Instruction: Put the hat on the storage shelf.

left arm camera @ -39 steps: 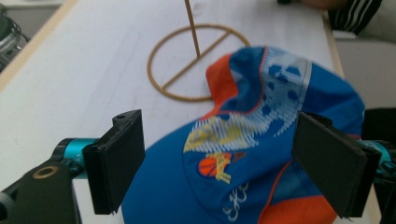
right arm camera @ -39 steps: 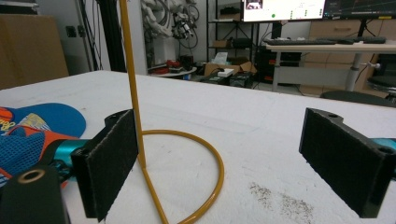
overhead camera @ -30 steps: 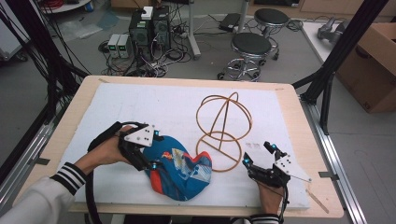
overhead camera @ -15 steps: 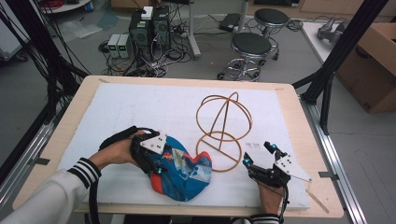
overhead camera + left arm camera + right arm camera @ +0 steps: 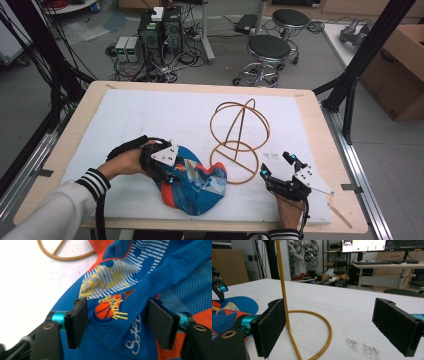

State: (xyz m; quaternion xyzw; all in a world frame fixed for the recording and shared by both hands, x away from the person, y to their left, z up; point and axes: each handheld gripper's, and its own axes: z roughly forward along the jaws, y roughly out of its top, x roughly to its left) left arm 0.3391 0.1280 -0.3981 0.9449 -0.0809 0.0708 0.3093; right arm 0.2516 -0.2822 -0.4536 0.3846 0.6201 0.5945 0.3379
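A blue and orange cap (image 5: pixel 196 184) with a basketball emblem lies crumpled on the white mat near the front edge. My left gripper (image 5: pixel 167 171) rests over its left side. In the left gripper view the jaws stand open, one pad on each side of the cap's (image 5: pixel 117 287) front panel, and my left gripper (image 5: pixel 116 302) holds nothing. A golden wire stand (image 5: pixel 240 132) with a ring base stands right of the cap. My right gripper (image 5: pixel 275 165) is open just right of that base. The stand's upright rod (image 5: pixel 283 287) passes beside my right gripper's (image 5: pixel 329 308) left pad.
The white mat (image 5: pixel 150 115) covers a wooden table (image 5: pixel 327 145). Two stools (image 5: pixel 270 47) and computer boxes (image 5: pixel 160 25) stand on the floor beyond the far edge. A cardboard box (image 5: pixel 400 65) sits at the far right.
My left gripper has slid to the right, from the cap's left edge onto the cap. The right gripper, cap and wire stand have stayed put.
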